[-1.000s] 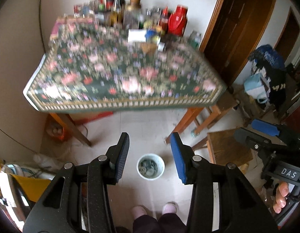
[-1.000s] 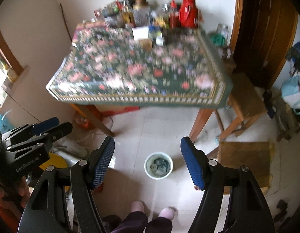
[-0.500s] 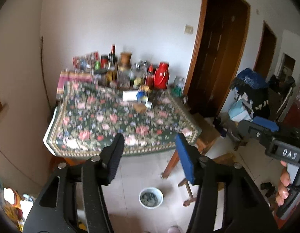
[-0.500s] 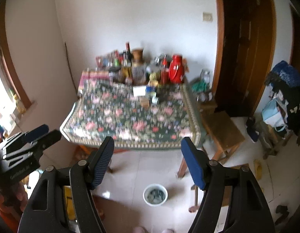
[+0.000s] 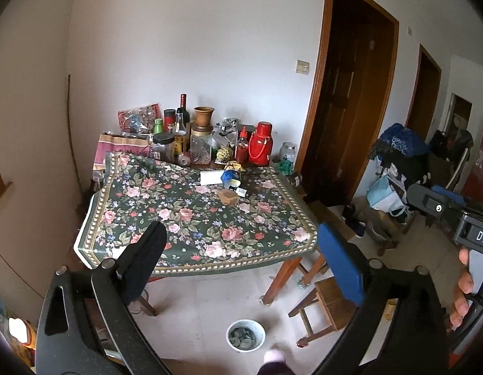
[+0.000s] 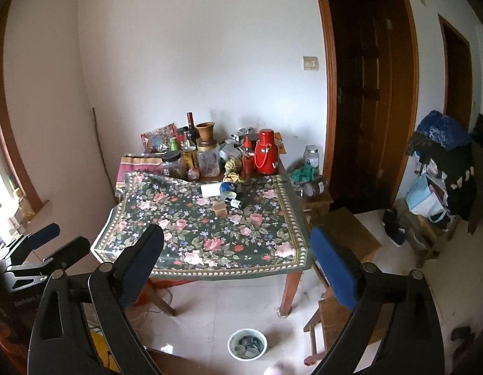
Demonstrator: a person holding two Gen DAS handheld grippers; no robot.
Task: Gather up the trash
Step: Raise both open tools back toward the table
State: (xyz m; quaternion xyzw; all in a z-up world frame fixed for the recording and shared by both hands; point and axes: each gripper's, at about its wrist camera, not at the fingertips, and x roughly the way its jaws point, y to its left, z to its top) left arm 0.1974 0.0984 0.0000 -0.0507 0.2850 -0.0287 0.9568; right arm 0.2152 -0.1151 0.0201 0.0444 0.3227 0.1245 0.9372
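Hovering wide open and empty, the left gripper (image 5: 241, 250) and right gripper (image 6: 236, 248) face litter at twelve o'clock; overreaching could topple the red flask (image 5: 260, 143).

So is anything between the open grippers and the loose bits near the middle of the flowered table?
Nothing visible. Both the left gripper and right gripper are open and held short of the table. The near cloth is bare up to the small brown box and blue can; the bottles stand behind them.
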